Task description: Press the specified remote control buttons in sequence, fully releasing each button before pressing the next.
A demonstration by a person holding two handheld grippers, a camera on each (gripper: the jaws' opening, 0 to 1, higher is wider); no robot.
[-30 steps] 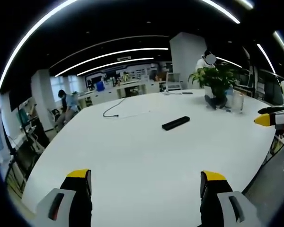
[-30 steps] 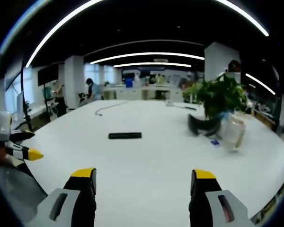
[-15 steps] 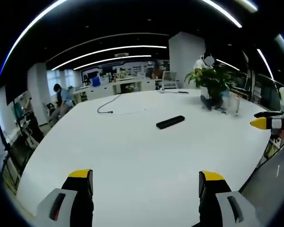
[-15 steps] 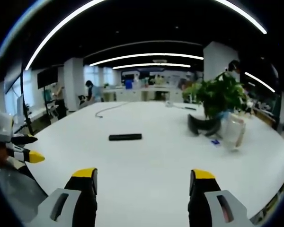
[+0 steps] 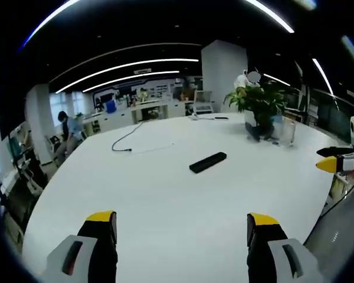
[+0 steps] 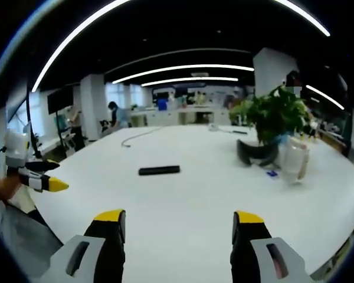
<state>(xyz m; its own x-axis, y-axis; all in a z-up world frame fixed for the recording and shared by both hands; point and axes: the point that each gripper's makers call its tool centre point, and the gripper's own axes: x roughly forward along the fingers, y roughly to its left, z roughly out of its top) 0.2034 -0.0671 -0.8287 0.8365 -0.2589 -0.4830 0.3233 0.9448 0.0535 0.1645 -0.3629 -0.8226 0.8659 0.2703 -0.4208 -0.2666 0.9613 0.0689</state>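
A black remote control lies flat near the middle of the white table, well ahead of both grippers; in the right gripper view the remote control lies left of centre. My left gripper is open above the table's near part, nothing between its yellow-tipped fingers. My right gripper is also open and holds nothing. The right gripper's yellow tip pokes in at the right edge of the left gripper view. At the left edge of the right gripper view, the left gripper comes in.
A potted green plant and a clear container stand on the table's far right, with a small blue item beside them. A dark cable trails across the far side. People sit at desks in the office behind.
Both views have shifted slightly as the hands moved; the remote control sits a little lower and more to the left in the left gripper view. Both grippers stay open.
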